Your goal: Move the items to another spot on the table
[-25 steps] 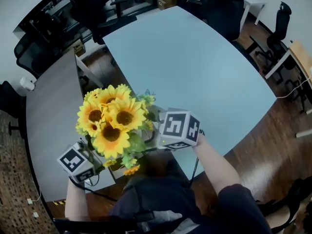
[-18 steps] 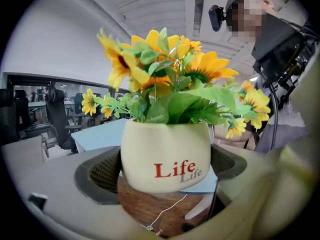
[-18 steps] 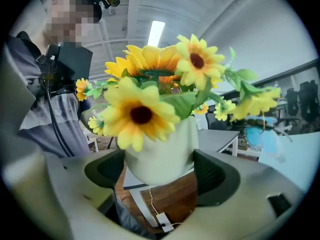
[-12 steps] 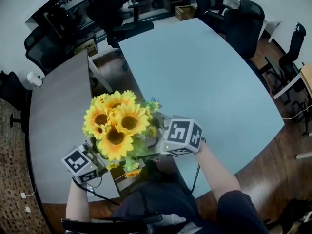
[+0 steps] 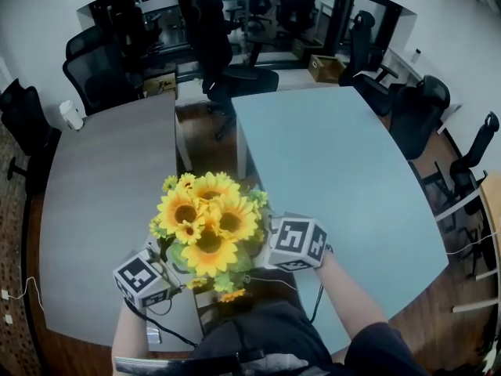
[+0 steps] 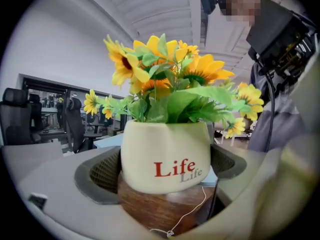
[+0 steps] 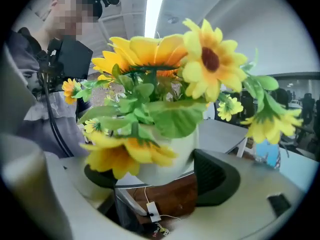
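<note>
**Item: pot of sunflowers, carried.**

- Position: held in the air close to the person's body, over the strip of wood floor between two tables. It rests on nothing.
- Attitude: upright, long axis vertical, blooms on top. The cream wall reads "Life".
- Left gripper: comes in from the person's left, with the jaws closed on the pot's lower wall and a pad against each flank.
- Right gripper: comes in from the opposite side, also clamped on the pot. One pad presses its wall, and the other is partly behind a drooping bloom.
- Reach: the pot sits squarely between the two grippers, neither nearer. Any set-down probably needs both to travel together and keep the pot level.
- Surfaces: grey table ahead to the left and pale blue table ahead to the right. The blue top runs closer to the right gripper.
- Room: black office chairs beyond the tables, with a dark glazed wall behind them.
</note>
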Demonstrator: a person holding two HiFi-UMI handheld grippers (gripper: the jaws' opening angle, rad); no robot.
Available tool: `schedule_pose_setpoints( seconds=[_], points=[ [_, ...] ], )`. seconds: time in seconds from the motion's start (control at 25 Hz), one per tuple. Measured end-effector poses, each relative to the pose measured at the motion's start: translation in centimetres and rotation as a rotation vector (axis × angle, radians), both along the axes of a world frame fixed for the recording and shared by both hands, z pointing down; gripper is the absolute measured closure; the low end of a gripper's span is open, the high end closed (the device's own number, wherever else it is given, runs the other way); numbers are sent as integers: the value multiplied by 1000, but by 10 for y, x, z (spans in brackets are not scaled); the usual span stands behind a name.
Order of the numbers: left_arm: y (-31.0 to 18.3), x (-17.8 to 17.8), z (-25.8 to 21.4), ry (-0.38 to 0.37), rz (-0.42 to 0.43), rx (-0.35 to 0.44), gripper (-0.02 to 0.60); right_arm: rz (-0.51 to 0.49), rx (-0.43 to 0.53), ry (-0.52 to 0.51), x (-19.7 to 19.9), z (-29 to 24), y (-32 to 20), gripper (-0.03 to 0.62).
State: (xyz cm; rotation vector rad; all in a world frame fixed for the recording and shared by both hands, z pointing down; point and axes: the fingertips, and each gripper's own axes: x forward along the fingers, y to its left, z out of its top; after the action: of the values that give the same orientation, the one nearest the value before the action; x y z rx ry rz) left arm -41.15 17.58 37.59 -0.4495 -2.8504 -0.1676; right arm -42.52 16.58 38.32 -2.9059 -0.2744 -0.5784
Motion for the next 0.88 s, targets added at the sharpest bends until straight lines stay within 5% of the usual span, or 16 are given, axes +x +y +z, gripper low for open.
schedule_pose_setpoints(
  seconds=[0.28, 0.56, 0.88],
  points=[
    [27, 45, 7, -42, -148, 15, 21, -148, 1, -87, 45, 8, 29, 155],
    [65, 84, 13, -22, -287, -43, 23, -273, -13, -57, 77, 8, 64, 155],
    [141, 57, 27, 5, -328, 34, 21, -304, 10, 28, 49, 20, 140, 155]
  ],
)
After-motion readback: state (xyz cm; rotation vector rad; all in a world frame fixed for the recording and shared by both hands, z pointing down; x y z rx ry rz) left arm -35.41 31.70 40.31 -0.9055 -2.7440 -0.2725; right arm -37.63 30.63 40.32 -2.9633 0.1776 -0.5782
